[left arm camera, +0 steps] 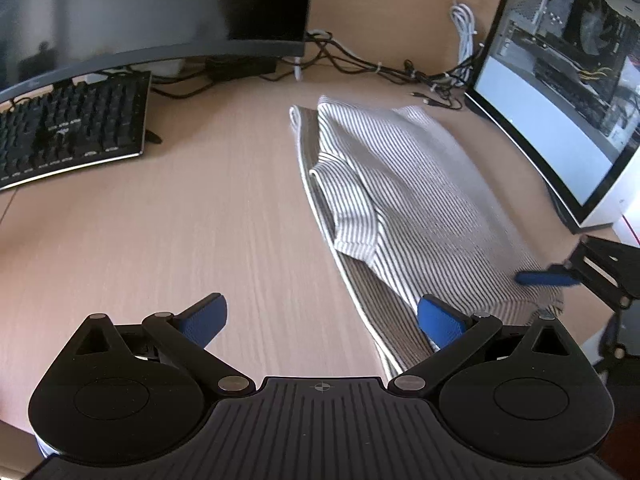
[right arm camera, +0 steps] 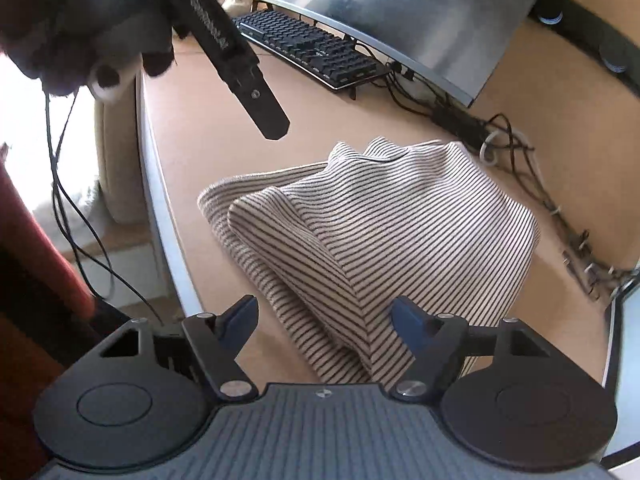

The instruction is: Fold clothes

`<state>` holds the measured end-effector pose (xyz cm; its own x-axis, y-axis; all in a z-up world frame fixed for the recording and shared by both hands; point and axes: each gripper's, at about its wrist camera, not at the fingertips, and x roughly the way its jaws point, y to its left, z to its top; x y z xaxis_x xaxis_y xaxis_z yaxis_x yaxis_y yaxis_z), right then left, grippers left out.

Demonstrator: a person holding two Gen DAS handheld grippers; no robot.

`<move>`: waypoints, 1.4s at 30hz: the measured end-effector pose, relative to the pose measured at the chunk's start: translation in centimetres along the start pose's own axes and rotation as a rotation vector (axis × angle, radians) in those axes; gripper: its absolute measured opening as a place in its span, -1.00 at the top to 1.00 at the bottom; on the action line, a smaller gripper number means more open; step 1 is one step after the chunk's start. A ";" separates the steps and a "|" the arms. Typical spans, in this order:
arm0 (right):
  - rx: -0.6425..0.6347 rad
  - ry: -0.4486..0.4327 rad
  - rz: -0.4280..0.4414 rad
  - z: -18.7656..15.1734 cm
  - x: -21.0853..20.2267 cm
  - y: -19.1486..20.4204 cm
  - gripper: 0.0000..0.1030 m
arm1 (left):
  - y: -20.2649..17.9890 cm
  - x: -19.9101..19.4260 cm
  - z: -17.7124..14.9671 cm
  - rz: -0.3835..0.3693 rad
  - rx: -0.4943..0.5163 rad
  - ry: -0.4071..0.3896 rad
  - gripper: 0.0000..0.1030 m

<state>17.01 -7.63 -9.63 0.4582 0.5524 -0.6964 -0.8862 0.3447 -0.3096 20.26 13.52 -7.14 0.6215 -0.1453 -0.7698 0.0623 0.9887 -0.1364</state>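
A striped garment (left arm camera: pixel 404 200) is being seen lying partly folded on the wooden desk (left arm camera: pixel 160 240), toward the right end of the desktop, between the keyboard (left arm camera: pixel 68 128) at the far left edge and the glass-sided computer case (left arm camera: pixel 560 92) at the right edge, with its near hem reaching toward the front edge of the desk. It is being judged as light, soft knit fabric that will be draping and sagging wherever it is not supported, and sliding readily over the smooth wood; nothing about it looks fragile. A sleeve or flap is being shown already turned over the body, so the doubled edges and hem corners are being taken as the best places for a pinch, since a single layer may be pulling loose. The left gripper (left arm camera: pixel 322 322) is being held low over the front of the desktop, pointed forward, its blue pads spread wide apart, with the right-hand pad just at the cloth's near edge and nothing being held. The right gripper (right arm camera: pixel 324 328) is being held above the near end of the garment, angled down, its fingers likewise wide apart on either side of a raised fold; whether the pads are touching the cloth cannot be told for certain from this distorted view.
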 end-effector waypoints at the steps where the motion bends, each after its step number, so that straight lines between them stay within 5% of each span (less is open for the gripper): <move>1: -0.001 -0.002 -0.017 -0.1 0.1 0.0 -0.45 | -0.1 -0.1 -0.1 -0.007 0.008 0.003 -1.00; 3: 0.056 0.008 -0.022 -0.1 0.5 -0.9 -0.45 | -0.4 -0.4 -0.2 -0.032 0.035 0.008 -1.00; 9: 0.500 0.061 0.113 -0.7 1.5 -6.5 -0.45 | -2.3 -0.6 -1.4 -0.127 0.162 0.055 -1.00; 16: 0.634 0.063 0.160 -0.7 1.9 -7.8 -0.45 | -4.9 1.1 -2.4 -0.095 0.289 0.091 -1.00; 19: 0.563 0.067 0.136 -0.6 1.5 -6.7 -0.46 | -5.8 2.5 -2.5 -0.013 0.322 0.075 -1.00; 23: 0.279 0.044 0.009 0.5 0.5 -3.5 -0.57 | -6.3 3.1 -1.9 0.019 0.299 0.029 -1.00; 35: -0.082 -0.044 -0.260 0.0 2.9 -0.2 -0.66 | -4.4 3.0 2.0 -0.167 0.058 0.011 -1.00; 37: -0.090 -0.037 -0.279 0.4 3.8 -1.0 -0.53 | -4.5 2.8 2.3 -0.203 0.064 0.010 -1.00; 40: -0.065 -0.003 -0.209 1.1 4.1 -2.7 0.21 | -4.4 1.9 2.6 -0.247 0.074 -0.009 -1.00; 42: -0.111 0.024 -0.230 1.0 4.6 -3.4 0.29 | -3.2 1.1 3.4 -0.266 0.044 -0.040 -1.00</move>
<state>22.15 -5.53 -11.15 0.6483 0.4506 -0.6138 -0.7613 0.3733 -0.5301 23.39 10.37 -5.42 0.6091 -0.3992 -0.6853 0.2610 0.9169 -0.3021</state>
